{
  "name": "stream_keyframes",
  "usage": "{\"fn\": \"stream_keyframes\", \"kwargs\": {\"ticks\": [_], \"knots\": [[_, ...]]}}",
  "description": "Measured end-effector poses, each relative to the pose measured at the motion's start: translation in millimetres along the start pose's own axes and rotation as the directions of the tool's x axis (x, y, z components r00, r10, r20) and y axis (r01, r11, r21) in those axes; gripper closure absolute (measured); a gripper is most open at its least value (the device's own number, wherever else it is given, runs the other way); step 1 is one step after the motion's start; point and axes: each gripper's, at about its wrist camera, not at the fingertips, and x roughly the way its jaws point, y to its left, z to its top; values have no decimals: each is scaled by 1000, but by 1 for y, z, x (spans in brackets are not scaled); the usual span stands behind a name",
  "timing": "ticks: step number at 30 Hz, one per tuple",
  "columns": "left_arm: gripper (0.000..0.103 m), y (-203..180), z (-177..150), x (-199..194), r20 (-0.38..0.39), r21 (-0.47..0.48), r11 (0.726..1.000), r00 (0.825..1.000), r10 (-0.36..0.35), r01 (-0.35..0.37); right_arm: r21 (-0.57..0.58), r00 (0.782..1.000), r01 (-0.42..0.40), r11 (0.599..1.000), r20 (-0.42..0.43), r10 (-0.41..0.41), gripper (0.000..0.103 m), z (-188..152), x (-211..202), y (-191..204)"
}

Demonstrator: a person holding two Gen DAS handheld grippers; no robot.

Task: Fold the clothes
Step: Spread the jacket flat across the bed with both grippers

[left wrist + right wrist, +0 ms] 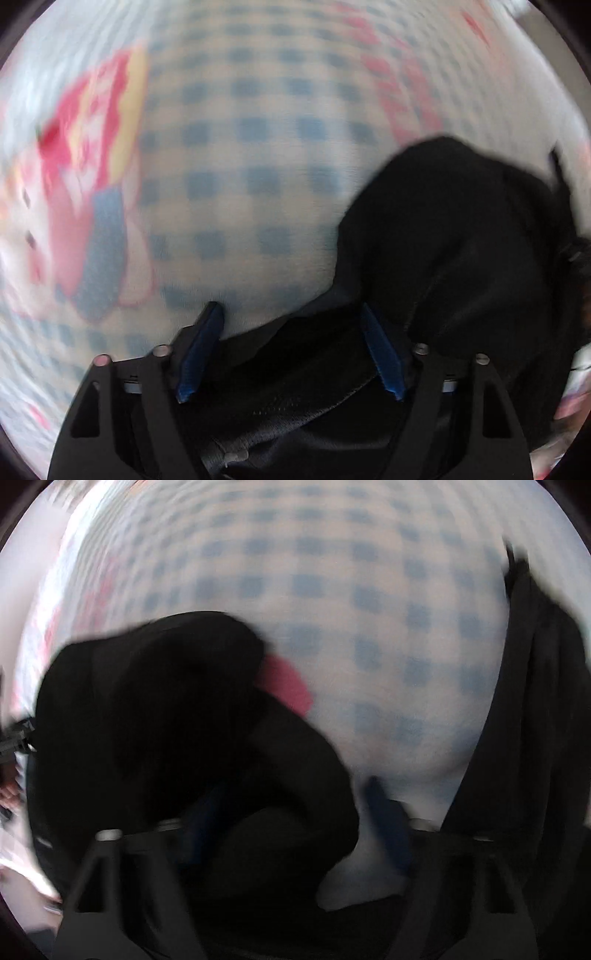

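Across the blue-and-white checked sheet (258,155), a black garment (461,236) lies bunched, seen from both wrist views (both blurred). Left gripper (291,350): the two blue fingers (201,350) stand spread apart, released, with a fold of the black garment lying in the gap between them and spilling back over the gripper body; nothing is clamped. The bulk of the garment rises ahead and to the right of this gripper, toward the sheet's right edge. A red, yellow and blue printed patch (88,158) marks the sheet toward its left edge.

Right gripper (295,830): the fingers (388,834) are also apart, unclenched. The black garment (166,720) heaps over the left finger and ahead of it, with a pink piece (288,686) showing at its far edge. A second dark fold (535,720) hangs at the right of the view.
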Motion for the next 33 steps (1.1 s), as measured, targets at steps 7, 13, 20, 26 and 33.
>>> {"fn": "stream_keyframes", "kwargs": {"ticks": [7,13,20,26,33], "knots": [[100,-40,10,-58,152,90,968,964,219,-234,-47,936,302,952,202,-287,97,-14,-65,4],[100,-40,83,-111,248,20,967,938,241,-254,170,868,338,926,324,-376,100,1,-151,-61],[92,-77,110,-109,246,-26,962,931,271,-273,199,898,244,949,324,-299,75,27,-159,-86],[58,-142,34,-137,358,78,989,929,91,-127,217,861,-54,975,505,-64,60,-46,-189,-40],[52,-216,-132,-120,280,94,965,923,-263,246,208,914,-250,946,374,160,59,-205,-140,11]]}}
